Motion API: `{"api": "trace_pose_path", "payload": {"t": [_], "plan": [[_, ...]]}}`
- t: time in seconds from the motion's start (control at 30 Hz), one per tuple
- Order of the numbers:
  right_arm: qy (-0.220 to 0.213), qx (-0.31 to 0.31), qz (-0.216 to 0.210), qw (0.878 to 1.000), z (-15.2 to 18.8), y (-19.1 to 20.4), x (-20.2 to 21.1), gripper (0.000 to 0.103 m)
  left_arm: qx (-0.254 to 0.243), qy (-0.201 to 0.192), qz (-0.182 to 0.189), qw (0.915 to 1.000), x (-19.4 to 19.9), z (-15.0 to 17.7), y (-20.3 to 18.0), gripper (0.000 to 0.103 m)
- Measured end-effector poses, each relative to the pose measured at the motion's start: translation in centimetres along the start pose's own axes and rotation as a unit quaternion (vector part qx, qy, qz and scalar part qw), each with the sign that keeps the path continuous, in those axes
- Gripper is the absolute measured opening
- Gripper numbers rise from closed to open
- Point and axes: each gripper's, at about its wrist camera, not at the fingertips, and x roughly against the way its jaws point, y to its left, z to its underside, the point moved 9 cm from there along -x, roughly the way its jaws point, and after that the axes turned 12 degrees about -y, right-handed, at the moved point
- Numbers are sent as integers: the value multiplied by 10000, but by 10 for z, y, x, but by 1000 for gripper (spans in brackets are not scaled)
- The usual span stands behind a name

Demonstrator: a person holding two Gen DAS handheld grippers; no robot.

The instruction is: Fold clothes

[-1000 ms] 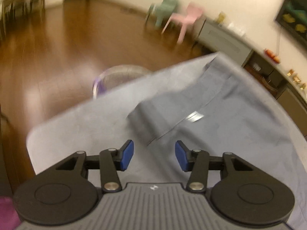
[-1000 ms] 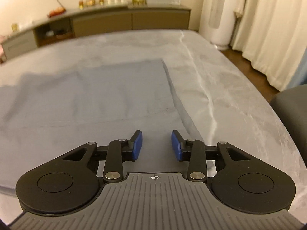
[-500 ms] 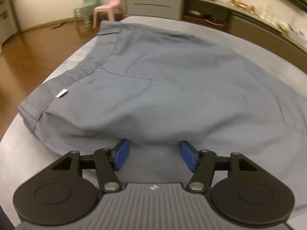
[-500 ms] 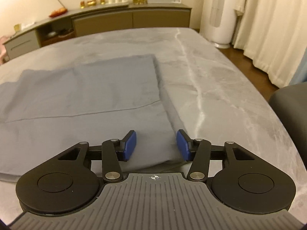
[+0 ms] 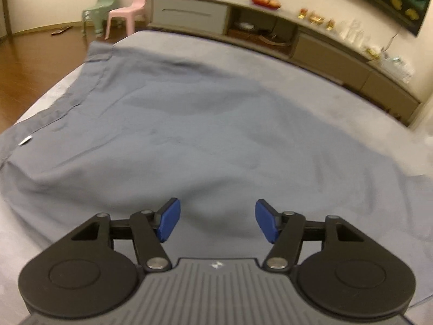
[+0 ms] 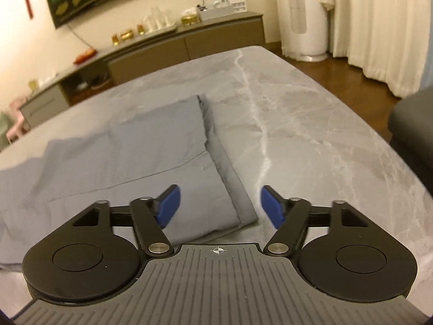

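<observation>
Now the grey garment [image 5: 205,124] lies spread across the marble table [image 6: 311,124], its folded end [image 6: 173,146] to the right. Both the left gripper [image 5: 215,223] and the right gripper [image 6: 219,207] hang just above it, blue pads spread apart, pinching nothing.

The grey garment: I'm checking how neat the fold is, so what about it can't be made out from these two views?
- Left wrist view: the grey garment's near hem is hidden behind the left tool; motion blur softens its creases.
- Left wrist view: the small white tag is too small to read.
- Right wrist view: the garment's left part is cut off by the picture edge, and the right tool covers its near corner.
</observation>
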Motion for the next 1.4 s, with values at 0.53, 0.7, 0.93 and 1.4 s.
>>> {"api": "trace_pose_path", "payload": {"t": [0.53,0.7,0.93,1.4], "plan": [[-1159,2170,-702,9667,-1,130,39,8,53,-205,1326,9909,0,5,-141,61],[-829,2470,-859,9616,27,168,30,8,-307,-40,2572,9659,25,49,-216,63],[-757,2265,-1034,9655,29,160,37,8,473,381,3876,9198,33,85,-349,75],[-593,1869,-1610,9673,26,141,38,20,-819,427,3661,9260,1,103,-484,15]]}}
